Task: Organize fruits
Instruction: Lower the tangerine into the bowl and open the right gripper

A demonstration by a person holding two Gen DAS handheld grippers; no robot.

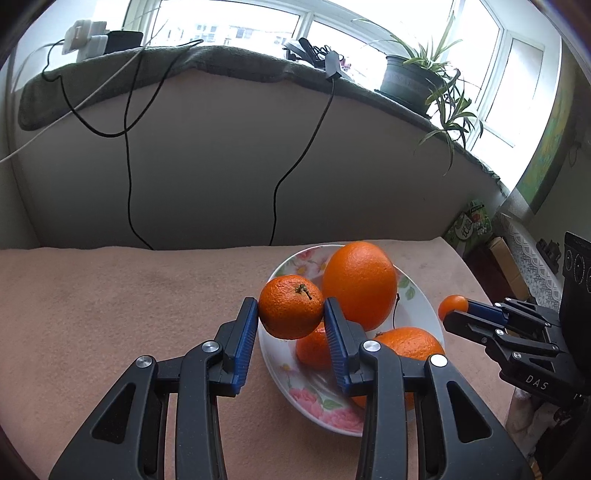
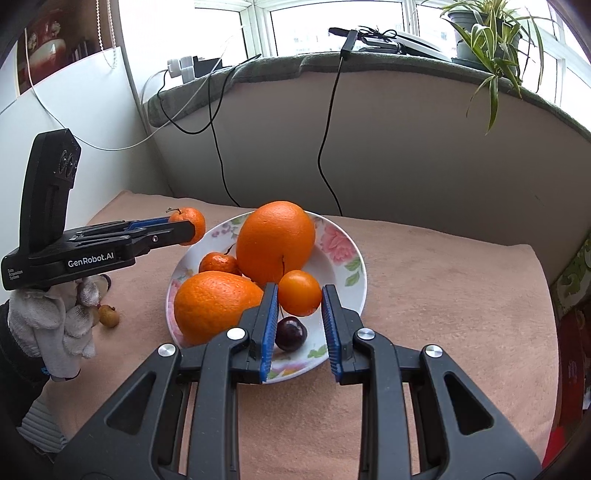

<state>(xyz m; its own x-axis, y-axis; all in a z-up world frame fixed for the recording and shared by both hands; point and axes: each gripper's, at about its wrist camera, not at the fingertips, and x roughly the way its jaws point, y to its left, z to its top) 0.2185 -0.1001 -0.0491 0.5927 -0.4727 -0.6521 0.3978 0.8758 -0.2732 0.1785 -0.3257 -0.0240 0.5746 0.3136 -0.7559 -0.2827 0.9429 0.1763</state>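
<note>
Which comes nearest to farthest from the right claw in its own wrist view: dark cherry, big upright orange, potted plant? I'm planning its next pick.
From the right claw:
1. Dark cherry, on the plate just below the claw tips.
2. Big upright orange, at the plate's back.
3. Potted plant, on the windowsill, upper right.

The plate (image 2: 354,266) is crowded: a big orange (image 2: 275,242) at its 12 o'clock and another orange (image 2: 216,304) at 8 block entry there. A cherry (image 2: 291,334) sits at 6. The counter (image 2: 443,314) toward 3 o'clock lies bare; a small brown fruit (image 2: 109,315) sits at 9.
</note>
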